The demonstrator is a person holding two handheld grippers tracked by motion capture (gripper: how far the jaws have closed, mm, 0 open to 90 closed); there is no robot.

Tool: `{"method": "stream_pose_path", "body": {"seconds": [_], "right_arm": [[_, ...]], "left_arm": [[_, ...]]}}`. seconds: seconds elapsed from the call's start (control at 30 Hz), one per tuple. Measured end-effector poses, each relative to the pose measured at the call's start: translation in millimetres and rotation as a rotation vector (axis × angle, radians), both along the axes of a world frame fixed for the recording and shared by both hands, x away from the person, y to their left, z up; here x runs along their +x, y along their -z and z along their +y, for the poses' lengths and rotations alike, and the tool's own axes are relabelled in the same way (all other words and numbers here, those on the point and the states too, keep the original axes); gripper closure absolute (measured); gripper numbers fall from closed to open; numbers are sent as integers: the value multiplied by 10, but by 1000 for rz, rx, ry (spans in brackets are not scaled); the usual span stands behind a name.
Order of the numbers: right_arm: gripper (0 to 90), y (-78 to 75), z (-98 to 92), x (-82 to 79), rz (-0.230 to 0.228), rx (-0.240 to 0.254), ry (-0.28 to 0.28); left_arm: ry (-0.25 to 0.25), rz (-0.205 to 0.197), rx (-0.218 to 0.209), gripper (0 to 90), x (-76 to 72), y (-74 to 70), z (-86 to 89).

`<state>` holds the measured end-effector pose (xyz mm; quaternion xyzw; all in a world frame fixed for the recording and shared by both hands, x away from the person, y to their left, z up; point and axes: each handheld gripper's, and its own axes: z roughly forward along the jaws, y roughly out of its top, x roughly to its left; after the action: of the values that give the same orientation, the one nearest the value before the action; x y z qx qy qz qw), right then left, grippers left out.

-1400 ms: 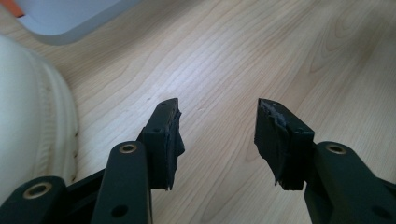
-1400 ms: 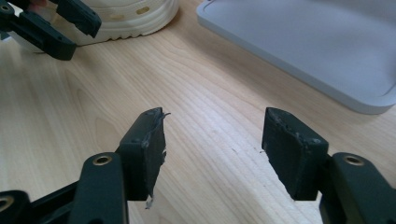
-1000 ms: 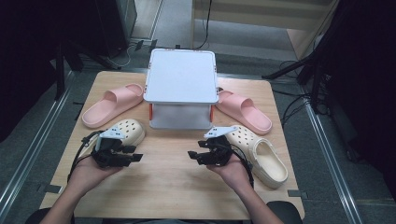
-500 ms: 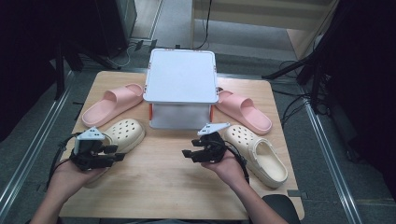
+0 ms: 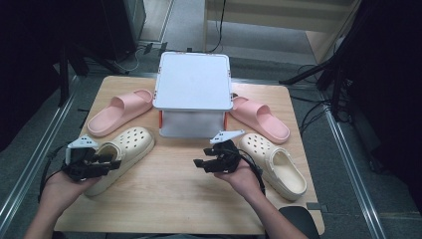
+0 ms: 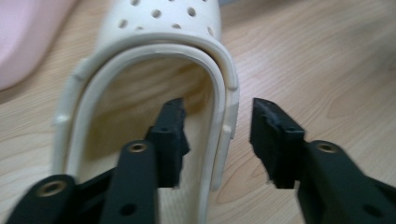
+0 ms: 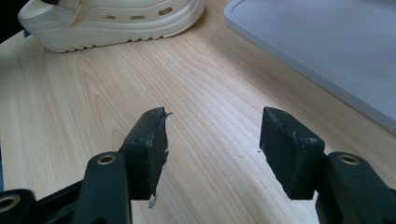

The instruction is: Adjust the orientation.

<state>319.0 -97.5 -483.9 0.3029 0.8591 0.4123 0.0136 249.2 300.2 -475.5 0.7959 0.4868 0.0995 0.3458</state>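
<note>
Evidently the left gripper (image 6: 215,140), jaws just closing, straddles the cream clog's (image 6: 159,56) heel rim at twelve o'clock, unpinched; slippage is risked; the right gripper (image 7: 212,149) gapes empty.

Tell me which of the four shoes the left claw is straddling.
The cream clog at the table's left; its side wall sits between the closing left claw jaws, not yet pinched.

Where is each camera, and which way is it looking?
High view: sits above the person's side, looking forward and down on the table; both forearms and hands show, holding the left gripper and right gripper.
Left gripper view: rides the left gripper, looking along its jaws, which straddle the left clog wall and have just been closing.
Right gripper view: rides the right gripper, looking over bare table, jaws open.
Shared: that clog shows in all three.
</note>
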Motion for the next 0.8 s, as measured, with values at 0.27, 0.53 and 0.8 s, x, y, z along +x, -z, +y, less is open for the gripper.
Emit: {"method": "stream_pose_path", "body": {"seconds": [0.27,0.53,0.8], "right_arm": [[420,0,2,-1,-8,1,-3],[421,0,7,-6,-10,-4,-4],[432,1,-57,-10,-6,-4,19]], "left_arm": [[35,34,-1,691,183,126,-120],[21,-7,27,773,145,-14,-72],[122,-24,-8,776,119,-186,-311]]}}
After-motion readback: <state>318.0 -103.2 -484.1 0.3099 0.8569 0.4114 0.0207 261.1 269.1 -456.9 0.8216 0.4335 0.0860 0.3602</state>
